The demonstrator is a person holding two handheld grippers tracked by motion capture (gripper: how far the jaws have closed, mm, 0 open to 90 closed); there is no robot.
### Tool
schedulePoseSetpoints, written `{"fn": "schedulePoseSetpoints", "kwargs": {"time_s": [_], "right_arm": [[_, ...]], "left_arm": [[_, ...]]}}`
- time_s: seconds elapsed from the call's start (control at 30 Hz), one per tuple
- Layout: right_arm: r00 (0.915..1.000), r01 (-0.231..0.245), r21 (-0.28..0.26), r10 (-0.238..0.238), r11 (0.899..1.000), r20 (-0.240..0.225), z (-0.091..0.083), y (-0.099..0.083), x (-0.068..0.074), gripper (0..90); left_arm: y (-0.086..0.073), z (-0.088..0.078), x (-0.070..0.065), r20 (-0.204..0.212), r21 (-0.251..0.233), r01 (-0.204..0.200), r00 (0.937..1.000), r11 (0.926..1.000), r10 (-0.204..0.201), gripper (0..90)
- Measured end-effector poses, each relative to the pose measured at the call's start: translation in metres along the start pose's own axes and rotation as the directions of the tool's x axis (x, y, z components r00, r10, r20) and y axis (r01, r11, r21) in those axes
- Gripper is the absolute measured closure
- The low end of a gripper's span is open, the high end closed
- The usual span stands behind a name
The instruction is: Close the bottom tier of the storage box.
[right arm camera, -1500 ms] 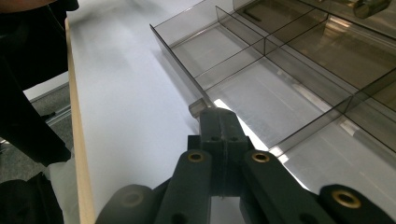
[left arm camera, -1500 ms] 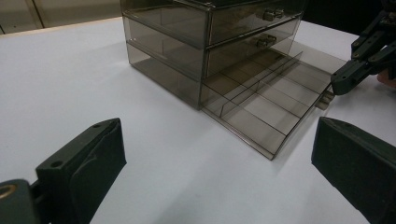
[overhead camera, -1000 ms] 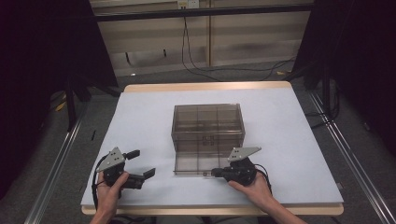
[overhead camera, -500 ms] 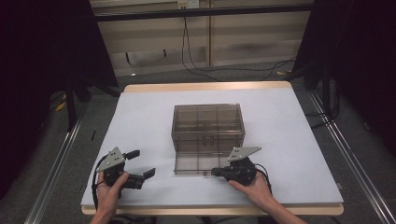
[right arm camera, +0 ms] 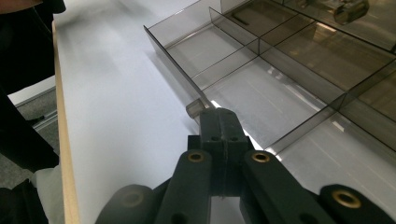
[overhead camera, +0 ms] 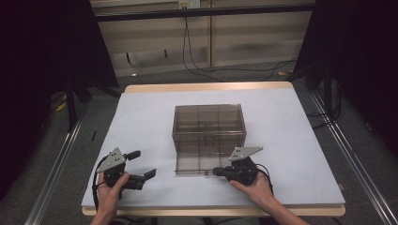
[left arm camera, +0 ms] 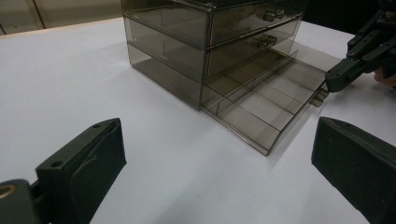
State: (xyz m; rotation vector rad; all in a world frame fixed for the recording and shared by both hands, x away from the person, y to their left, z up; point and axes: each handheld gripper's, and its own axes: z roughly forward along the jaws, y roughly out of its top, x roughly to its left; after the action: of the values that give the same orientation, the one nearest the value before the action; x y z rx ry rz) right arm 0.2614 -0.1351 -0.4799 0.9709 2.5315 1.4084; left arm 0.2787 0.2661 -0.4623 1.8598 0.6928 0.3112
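Nothing has moved since the earlier frames: both hands sit where they were, and the bottom drawer (overhead camera: pixel 202 164) of the smoky plastic drawer cabinet (overhead camera: pixel 209 125) stands pulled out just as far toward us as before.

We take the cabinet as our landmark. It stands near the middle of the white table (overhead camera: pixel 291 126), with two upper drawers shut and the bottom one drawn out on the near side, its compartments empty as far as we can see. Our right gripper (overhead camera: pixel 217 172) is at the drawer's front edge, on the near right of the cabinet. Our left gripper (overhead camera: pixel 143 165) is well apart, off the cabinet's near left corner.

What could go wrong, in our judgement: the grip is on a small knob (right arm camera: pixel 195 109), and a pull that drifts sideways or upward could slip the jaws off it, or skew the drawer in its runners. The cabinet looks light and nothing steadies it, so a hard push or pull may slide the whole body across the table. Drawn much farther, the drawer could come free and drop.

The right gripper's jaws are pressed together at the knob on the drawer's front wall; the jaw tips hide the contact, so we judge rather than see that they pinch it. The left gripper's jaws stand wide and hold nothing.
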Motion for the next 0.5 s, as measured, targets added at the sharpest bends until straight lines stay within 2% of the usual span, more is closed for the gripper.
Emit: {"fn": "schedulePoseSetpoints", "kwargs": {"time_s": [0.5], "right_arm": [[1.0000, 0.001, -0.002, -0.001, 1.000, 0.009, 0.0011, 0.0012, -0.0014, 90.0]], "left_arm": [[0.0004, 0.0002, -0.0005, -0.009, 0.003, 0.001, 1.0000, 1.0000, -0.001, 2.8]]}}
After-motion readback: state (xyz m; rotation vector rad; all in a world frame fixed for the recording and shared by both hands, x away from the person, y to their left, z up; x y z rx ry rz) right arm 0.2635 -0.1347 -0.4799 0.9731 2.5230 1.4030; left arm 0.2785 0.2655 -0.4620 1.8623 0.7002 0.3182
